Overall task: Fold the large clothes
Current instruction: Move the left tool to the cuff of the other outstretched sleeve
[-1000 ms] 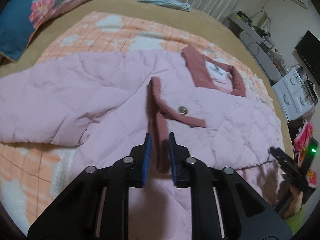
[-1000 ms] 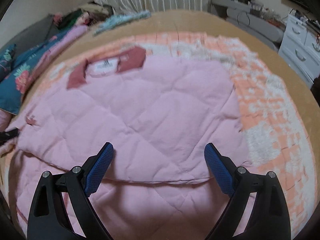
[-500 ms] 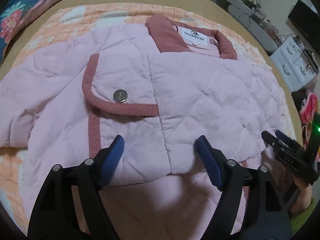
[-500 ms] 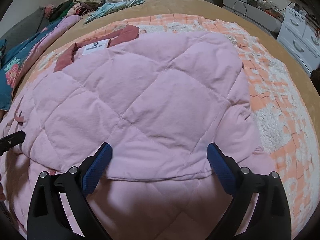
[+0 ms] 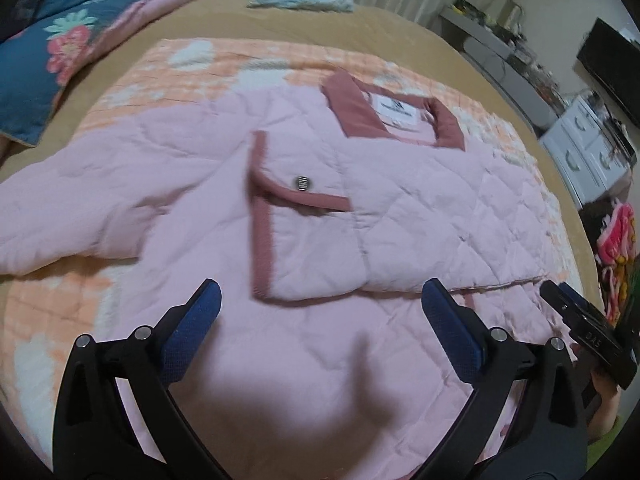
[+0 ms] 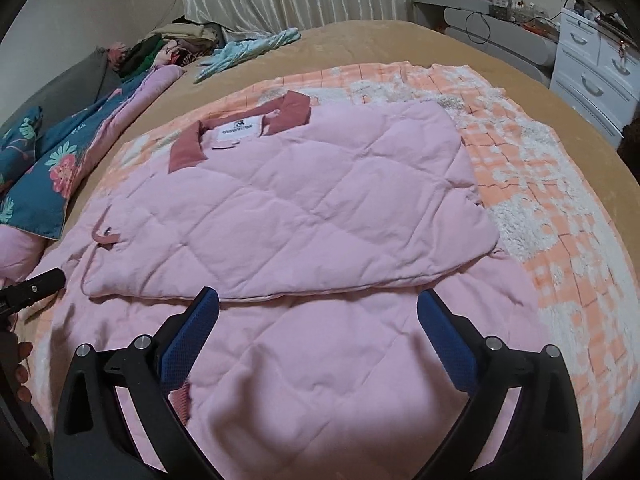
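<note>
A pink quilted jacket (image 5: pixel 420 208) lies spread on the bed, its dark pink collar (image 5: pixel 356 112) at the far side. A front panel with a trimmed pocket flap and snap button (image 5: pixel 303 183) lies folded flat across the body, and one sleeve (image 5: pixel 80 208) stretches out to the left. My left gripper (image 5: pixel 322 308) hovers over the near hem. Its jaws are opening wide, with only flat fabric below them and nothing pinched. My right gripper (image 6: pixel 318 316) hovers over the jacket (image 6: pixel 320 200) near the folded panel's lower edge. Its jaws are also opening and hold nothing.
An orange and white checked blanket (image 6: pixel 560 208) lies under the jacket on the tan bed. A blue floral quilt (image 5: pixel 52 52) sits at the far left, a light blue garment (image 5: pixel 296 0) at the far edge. White drawers (image 6: pixel 596 72) stand to the right.
The left gripper let go of the dark pink trimmed edge and spread wide. That panel now lies flat on the jacket. Both grippers drew back toward the near hem.
</note>
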